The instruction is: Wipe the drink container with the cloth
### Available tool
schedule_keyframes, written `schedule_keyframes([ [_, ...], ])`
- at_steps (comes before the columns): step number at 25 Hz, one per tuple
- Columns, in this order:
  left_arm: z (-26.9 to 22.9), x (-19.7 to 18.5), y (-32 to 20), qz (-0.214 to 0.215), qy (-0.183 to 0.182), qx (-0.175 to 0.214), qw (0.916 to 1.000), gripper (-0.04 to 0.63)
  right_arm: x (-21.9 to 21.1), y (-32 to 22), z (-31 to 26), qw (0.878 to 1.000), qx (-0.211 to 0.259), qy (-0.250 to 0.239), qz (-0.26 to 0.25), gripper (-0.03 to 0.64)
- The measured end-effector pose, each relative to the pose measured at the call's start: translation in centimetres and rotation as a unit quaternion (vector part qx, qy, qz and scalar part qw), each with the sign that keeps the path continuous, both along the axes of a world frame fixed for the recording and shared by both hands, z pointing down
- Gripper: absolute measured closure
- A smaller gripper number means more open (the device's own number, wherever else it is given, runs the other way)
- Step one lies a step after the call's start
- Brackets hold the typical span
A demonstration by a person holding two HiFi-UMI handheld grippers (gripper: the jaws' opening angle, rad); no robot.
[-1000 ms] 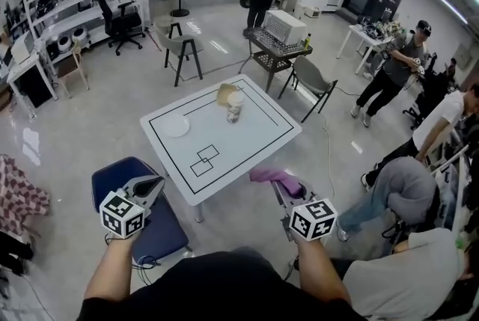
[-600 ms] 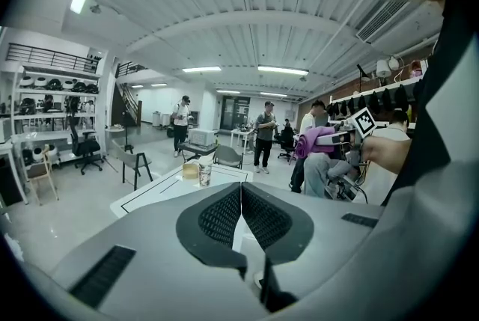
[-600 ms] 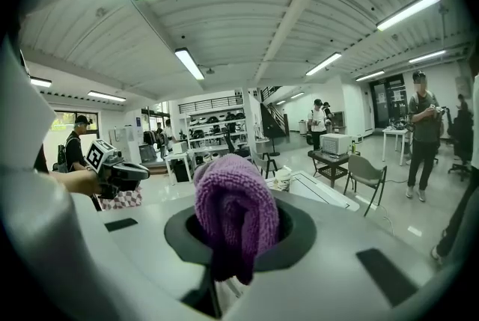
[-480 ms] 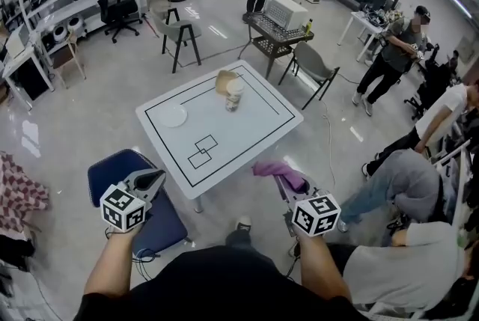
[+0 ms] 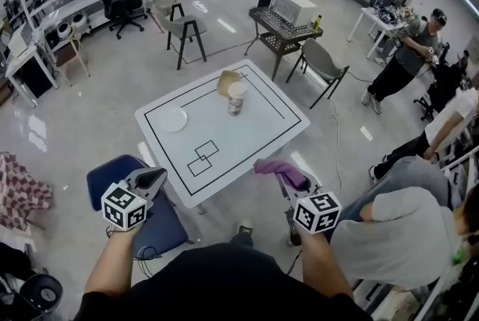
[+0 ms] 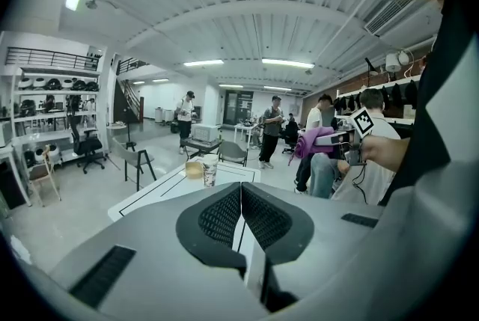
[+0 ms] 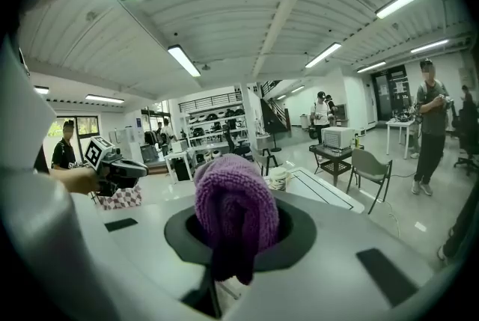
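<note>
The purple cloth (image 5: 278,170) is clenched in the fingers of the right gripper (image 5: 290,183), just off the near right edge of the tabletop (image 5: 247,144). The fingers of the left gripper (image 5: 153,179) are pressed together, empty, off the near left edge. The drink container (image 5: 236,98) is stood upright toward the far edge, with bare surface left before it.

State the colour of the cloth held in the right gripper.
The cloth is purple, with a knitted texture; clearest in the right gripper view.
</note>
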State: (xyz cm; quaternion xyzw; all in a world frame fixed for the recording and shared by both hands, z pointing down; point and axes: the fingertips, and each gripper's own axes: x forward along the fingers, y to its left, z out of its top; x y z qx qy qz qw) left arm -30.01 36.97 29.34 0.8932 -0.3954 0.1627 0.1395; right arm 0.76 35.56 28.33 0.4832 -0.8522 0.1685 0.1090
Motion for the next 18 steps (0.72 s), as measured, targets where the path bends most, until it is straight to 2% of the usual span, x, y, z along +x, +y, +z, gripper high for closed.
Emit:
schedule_keyframes([
  [12, 1.0, 4.8, -10.1, -0.031, -0.008, -0.012, 0.9994, 0.572, 3.3, -12.1, 1.8, 0.999, -0.014, -0.001, -0.046, 0.532],
  [18, 1.5, 8.0, -13.9, -0.053, -0.013, -0.018, 0.9983, 0.572, 6.4, -17.1, 3.2, 0.998, -0.023, -0.003, -0.067, 0.532],
])
